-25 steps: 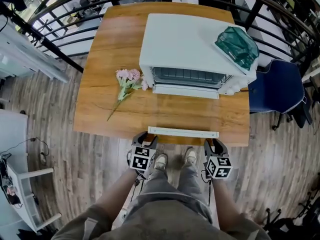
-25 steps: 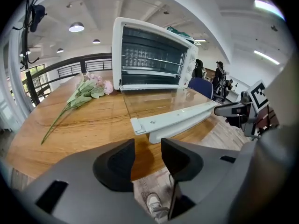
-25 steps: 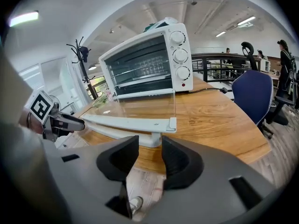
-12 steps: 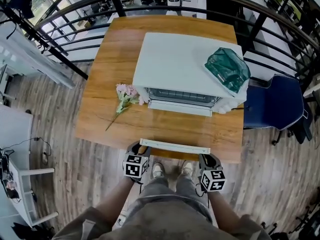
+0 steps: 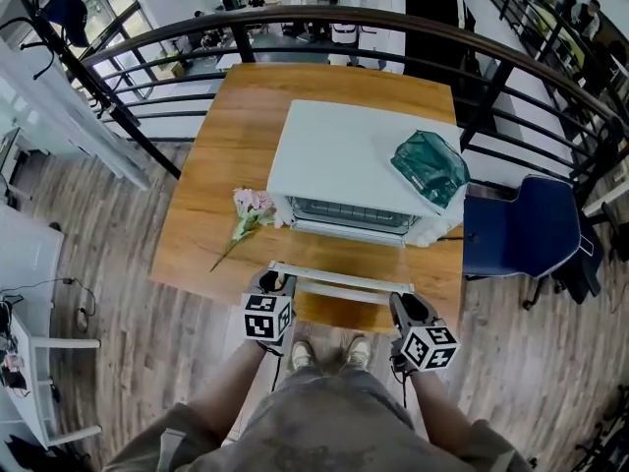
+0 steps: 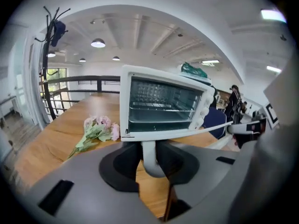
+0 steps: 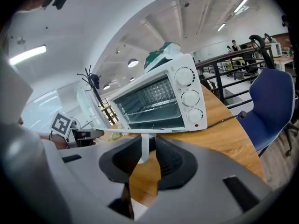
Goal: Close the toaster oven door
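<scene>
Table (image 5: pixel 216 165), oven door (image 5: pixel 344 295) part-raised, left gripper (image 5: pixel 278 281) jaws just tightened, right gripper (image 5: pixel 401 303) jaws just eased, both clamping handle (image 5: pixel 339 275).

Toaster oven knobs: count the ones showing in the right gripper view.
3, in a column at the right of the toaster oven: top knob, middle knob, bottom knob. None seems hidden.

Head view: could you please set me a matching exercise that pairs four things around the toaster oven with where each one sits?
Things:
1. flowers
2. bag
3. chair
4. door handle

Places, as seen in the head view:
A. on top of the oven
B. off the table, to its right
C. on the table, left of the oven
D. in front of the oven's open mouth, over the table's near edge

Pairs: 1-C, 2-A, 3-B, 4-D
</scene>
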The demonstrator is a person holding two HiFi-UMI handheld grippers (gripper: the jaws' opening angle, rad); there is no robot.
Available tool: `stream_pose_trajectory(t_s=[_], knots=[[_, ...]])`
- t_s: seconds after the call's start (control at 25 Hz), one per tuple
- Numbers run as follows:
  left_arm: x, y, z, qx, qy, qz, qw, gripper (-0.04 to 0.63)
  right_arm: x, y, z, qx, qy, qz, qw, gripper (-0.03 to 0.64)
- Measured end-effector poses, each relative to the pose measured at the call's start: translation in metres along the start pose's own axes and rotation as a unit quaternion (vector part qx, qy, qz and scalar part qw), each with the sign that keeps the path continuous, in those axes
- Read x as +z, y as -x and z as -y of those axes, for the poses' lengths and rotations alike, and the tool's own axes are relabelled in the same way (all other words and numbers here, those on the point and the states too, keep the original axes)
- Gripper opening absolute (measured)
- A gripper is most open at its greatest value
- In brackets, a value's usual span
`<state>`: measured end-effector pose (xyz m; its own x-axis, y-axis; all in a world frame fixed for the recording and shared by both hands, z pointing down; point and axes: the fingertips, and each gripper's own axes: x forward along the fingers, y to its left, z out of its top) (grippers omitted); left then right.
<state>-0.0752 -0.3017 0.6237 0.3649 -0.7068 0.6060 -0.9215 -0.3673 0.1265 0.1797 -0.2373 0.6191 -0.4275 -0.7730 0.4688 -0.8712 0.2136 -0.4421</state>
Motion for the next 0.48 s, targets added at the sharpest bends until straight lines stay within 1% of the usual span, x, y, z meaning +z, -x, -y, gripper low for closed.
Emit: stream_pose_trajectory(t_s=[0.08, 0.24, 0.36, 0.48], knots=[[0.012, -0.001, 0.000, -0.010, 0.020, -0.010, 0.9997, 0.116, 0.014, -0.001, 0.000, 0.008, -0.021, 0.001, 1.000, 0.112], [0.027, -0.005, 0.000, -0.025, 0.033, -0.052, 0.9977, 0.118, 0.032, -0.005, 0.000, 0.022, -0.043, -0.002, 0.999, 0.115], [0.035, -0.007, -0.001, -0.024, 0.038, -0.089, 0.9951, 0.118, 0.044, -0.009, -0.002, 0.029, -0.031, -0.006, 0.999, 0.120], [0.044, -0.012, -0.002, -0.024, 0.039, -0.109, 0.9930, 0.120, 0.054, -0.012, -0.001, 0.028, -0.014, -0.016, 0.999, 0.127]])
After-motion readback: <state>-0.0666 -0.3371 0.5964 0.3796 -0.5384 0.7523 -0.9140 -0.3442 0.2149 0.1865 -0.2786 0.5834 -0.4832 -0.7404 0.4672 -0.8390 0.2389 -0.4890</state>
